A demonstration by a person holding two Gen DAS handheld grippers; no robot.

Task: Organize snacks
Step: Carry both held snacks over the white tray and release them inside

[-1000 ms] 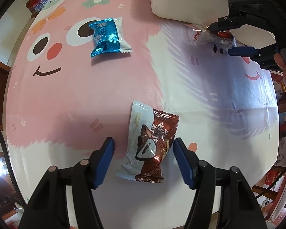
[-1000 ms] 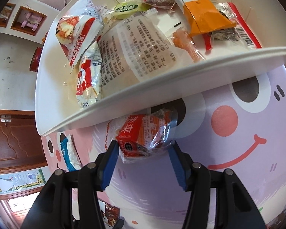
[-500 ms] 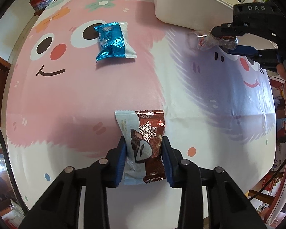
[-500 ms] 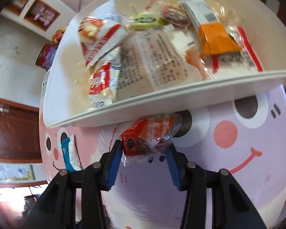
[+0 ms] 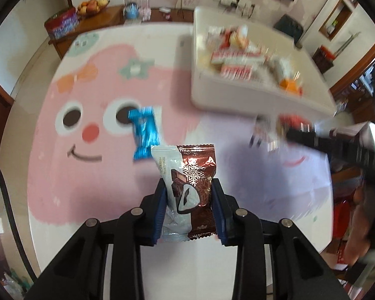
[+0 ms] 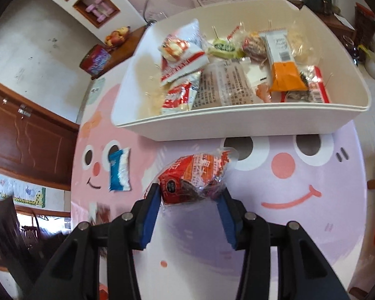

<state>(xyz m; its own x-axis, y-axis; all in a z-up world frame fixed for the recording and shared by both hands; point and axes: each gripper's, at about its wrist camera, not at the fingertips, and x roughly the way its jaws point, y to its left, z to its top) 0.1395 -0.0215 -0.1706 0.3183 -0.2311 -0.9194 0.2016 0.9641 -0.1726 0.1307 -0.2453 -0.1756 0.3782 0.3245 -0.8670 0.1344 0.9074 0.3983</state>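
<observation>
Both packets now lifted off table: our left gripper (image 5: pixel 188 195) pinches brown snack (image 5: pixel 191 175), right gripper (image 6: pixel 191 200) clamps red snack (image 6: pixel 195 177) near bin (image 6: pixel 237 127) front edge; light, crinkly, hold mid-body.

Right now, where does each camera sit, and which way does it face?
Left wrist: behind the left gripper, looking over the brown snack toward the white bin; its fingers show.
Right wrist: behind the right gripper, holding the red snack, facing the bin; fingers show.
Shared: bin, blue snack, tablecloth.
</observation>
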